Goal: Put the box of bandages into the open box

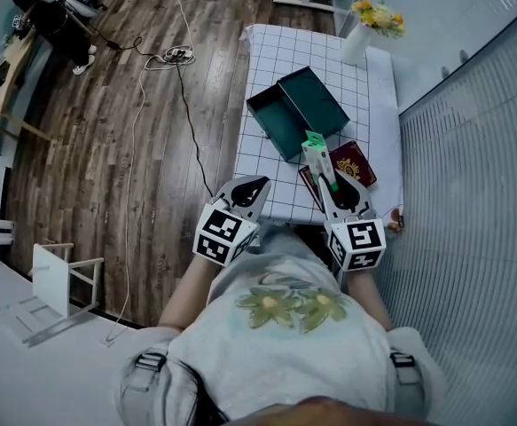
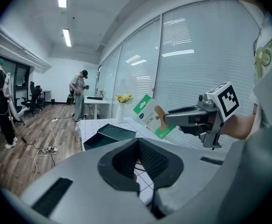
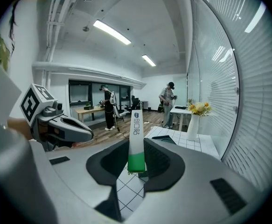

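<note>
Head view, open box (image 1: 298, 112) lid back on gridded table (image 1: 280, 51), box of bandages (image 1: 317, 160) just on its near side, vase (image 1: 357, 41) of yellow flowers (image 1: 378, 14) beyond it, left gripper view, left gripper (image 2: 140, 160) jaws apart, right gripper view, right gripper (image 3: 136, 164) clamped on box of bandages

- Your left gripper (image 2: 141, 166) fills the near bottom, jaws a bit apart, only the checkered table (image 2: 90, 127) showing through the gap.
- Up right, your right gripper (image 2: 166, 119) pinches the box of bandages (image 2: 148, 116), which is tilted.
- The open box (image 2: 110, 136) sits farther out on the table.
</note>
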Demonstrator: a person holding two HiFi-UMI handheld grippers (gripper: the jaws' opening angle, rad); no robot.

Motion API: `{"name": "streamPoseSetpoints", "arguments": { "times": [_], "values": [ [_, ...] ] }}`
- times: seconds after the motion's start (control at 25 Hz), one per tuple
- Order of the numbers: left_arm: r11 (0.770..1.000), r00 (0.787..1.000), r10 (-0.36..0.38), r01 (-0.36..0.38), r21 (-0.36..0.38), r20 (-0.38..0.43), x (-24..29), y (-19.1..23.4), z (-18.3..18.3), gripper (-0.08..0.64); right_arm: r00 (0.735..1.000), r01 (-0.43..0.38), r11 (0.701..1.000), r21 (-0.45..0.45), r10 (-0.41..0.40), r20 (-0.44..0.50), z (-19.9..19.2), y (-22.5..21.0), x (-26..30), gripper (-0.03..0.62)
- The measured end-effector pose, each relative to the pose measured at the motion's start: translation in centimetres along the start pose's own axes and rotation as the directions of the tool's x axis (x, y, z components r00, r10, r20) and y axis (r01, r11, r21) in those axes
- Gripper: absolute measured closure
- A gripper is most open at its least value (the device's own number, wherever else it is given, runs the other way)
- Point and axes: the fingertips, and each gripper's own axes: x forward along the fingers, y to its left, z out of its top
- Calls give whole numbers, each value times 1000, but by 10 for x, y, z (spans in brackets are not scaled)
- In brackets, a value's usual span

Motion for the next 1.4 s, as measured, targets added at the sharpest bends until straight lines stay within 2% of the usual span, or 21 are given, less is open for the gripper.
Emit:
{"name": "streamPoseSetpoints", "arguments": {
  "times": [1.4],
  "values": [
    [996, 997, -2, -5, -87, -75, 79, 83, 7, 555, 999, 8, 1000, 25, -8, -39, 25, -64, 111, 502]
  ]
}}
